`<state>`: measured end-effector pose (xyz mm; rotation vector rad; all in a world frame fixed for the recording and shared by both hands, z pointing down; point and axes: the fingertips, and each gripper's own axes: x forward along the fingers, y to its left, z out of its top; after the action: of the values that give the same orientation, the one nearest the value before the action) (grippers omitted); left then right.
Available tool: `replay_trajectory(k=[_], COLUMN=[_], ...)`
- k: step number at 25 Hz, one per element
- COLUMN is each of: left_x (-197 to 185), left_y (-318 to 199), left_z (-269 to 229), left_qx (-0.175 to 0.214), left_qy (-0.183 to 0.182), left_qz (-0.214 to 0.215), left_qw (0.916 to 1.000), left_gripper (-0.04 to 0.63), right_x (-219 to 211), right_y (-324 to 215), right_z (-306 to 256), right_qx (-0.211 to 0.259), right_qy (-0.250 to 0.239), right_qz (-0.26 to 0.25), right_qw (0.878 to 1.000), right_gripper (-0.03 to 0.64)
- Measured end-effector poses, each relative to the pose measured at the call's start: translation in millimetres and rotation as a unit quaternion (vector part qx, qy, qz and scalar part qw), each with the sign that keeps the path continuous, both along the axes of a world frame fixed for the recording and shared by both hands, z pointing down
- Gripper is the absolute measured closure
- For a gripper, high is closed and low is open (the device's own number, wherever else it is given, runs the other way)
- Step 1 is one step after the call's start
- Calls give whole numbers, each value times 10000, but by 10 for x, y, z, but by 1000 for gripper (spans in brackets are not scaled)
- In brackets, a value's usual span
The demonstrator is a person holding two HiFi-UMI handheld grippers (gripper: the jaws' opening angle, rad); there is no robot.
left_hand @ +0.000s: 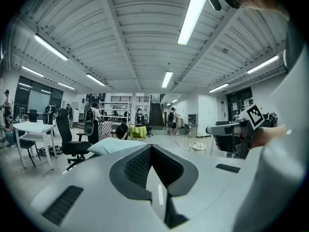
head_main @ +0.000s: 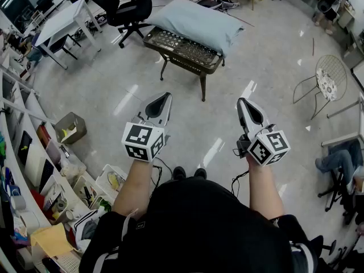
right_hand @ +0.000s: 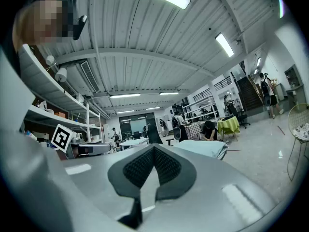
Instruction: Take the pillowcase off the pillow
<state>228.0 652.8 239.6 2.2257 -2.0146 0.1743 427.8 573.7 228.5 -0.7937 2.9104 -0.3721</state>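
Left gripper: fingers pressed together, empty. Right gripper: fingers likewise closed, nothing held. Well apart from pale-blue pillow lying on counter.

Floor: pale and shiny, with bright streaks of light on it.
Ceiling: white and ribbed, with long lamps that are on.
White table: far off on the left, with a black chair on wheels near it.
Low table: dark, with a top full of holes, out on the floor.
Shelves: along the left side, full of boxes and small things.
Box: brown and open, on the floor near the shelves.
Wire chair: round back, on the right.
Far end: dark stairs and a small table with a yellow-green cloth.
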Motion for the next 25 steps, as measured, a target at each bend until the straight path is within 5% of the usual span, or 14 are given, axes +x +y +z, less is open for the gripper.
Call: replay_trajectory(k=[16, 25], left_x=[347, 65], left_y=[-167, -771], left_z=[13, 355], left_qx=[18, -250], left_qy=[137, 337], left_qz=[49, 203], left_qw=[9999, 9989], left_gripper=[595, 595], right_x=[423, 98], right_y=[-309, -766], right_z=[141, 441], right_qx=[-540, -774], right_qy=[-538, -132], right_qz=[295, 297], right_qw=[9967, 9965], right_gripper=[609, 609])
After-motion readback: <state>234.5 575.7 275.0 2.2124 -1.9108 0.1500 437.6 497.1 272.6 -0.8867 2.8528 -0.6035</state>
